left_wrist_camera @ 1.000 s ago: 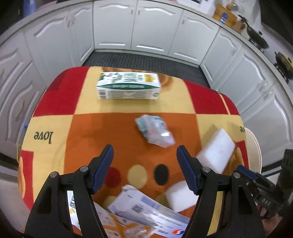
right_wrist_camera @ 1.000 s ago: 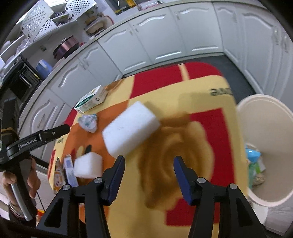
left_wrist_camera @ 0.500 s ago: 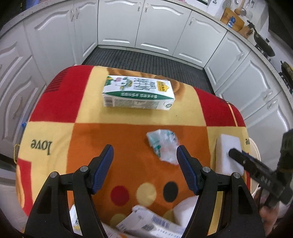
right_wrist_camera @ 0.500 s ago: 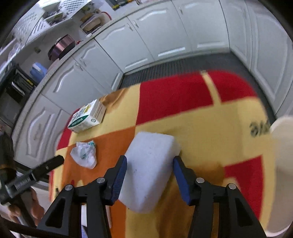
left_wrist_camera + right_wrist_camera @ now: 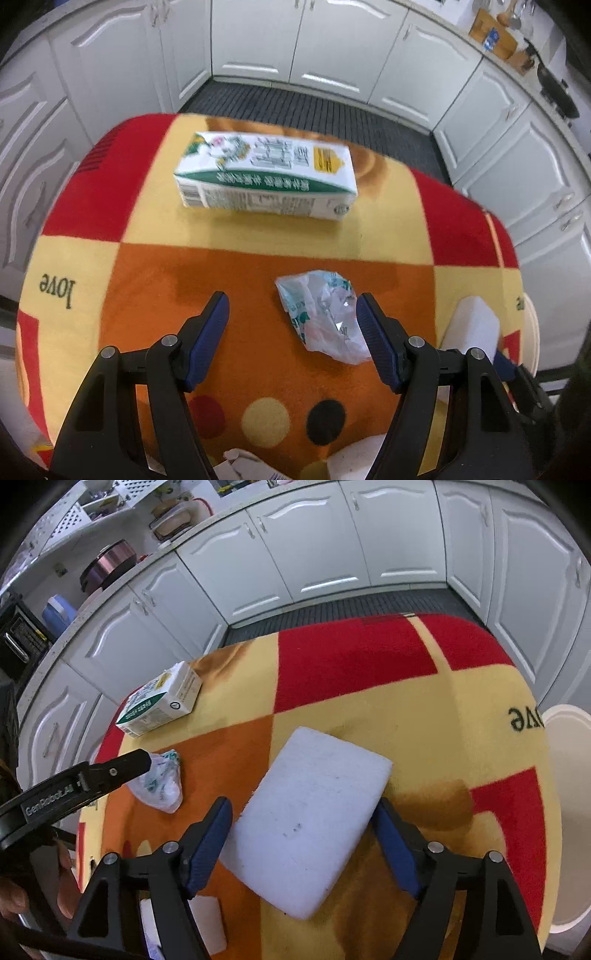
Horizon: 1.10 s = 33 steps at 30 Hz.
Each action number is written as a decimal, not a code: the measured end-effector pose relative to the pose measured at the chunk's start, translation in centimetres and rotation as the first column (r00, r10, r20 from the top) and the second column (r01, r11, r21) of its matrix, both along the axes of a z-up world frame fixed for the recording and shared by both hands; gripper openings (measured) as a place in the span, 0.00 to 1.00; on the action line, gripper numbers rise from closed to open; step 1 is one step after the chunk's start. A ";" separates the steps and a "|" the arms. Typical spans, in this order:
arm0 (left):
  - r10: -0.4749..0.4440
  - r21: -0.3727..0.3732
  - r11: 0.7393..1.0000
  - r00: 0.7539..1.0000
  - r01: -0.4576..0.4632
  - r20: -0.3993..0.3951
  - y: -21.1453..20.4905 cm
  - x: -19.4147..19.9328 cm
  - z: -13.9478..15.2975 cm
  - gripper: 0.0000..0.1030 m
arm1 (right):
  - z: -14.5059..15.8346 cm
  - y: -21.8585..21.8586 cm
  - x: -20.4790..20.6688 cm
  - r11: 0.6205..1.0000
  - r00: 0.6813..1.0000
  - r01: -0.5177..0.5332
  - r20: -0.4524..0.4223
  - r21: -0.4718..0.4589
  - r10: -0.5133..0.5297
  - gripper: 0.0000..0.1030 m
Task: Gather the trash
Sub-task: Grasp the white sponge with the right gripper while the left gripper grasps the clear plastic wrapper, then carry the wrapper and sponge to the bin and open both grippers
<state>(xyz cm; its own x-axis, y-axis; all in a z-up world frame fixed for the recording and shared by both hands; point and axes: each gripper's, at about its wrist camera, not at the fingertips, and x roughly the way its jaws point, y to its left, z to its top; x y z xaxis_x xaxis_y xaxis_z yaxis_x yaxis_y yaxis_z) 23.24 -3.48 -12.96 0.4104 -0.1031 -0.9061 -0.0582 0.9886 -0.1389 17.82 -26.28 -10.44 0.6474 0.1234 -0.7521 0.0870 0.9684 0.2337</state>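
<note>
The bench point(image 5: 147, 236) wears a cloth of red, yellow and orange squares, and the milk carton point(image 5: 266, 175) lies on its side at the far edge. Nearer than the carton, on the orange square, lies a crumpled plastic wrapper point(image 5: 325, 314). The left gripper point(image 5: 291, 321) hangs over it with its fingers wide apart; the wrapper sits just inside the right finger point(image 5: 373, 336), and whether it touches that pad cannot be told. To the right of the carton and nearer the camera, a white foam block point(image 5: 310, 823) lies flat on the cloth. The right gripper point(image 5: 303, 834) straddles it, its fingers having just spread wider, so the block lies between them unheld, with gaps at both pads. A white bin point(image 5: 569, 812) stands beyond the bench's right edge.
</note>
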 end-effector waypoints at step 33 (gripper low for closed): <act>-0.302 -0.039 0.949 0.936 0.314 0.183 -10.8 -10.7 6.1 0.20 | 5.7 -7.0 -14.1 1.000 0.977 -0.014 0.212 -0.022 0.018 0.66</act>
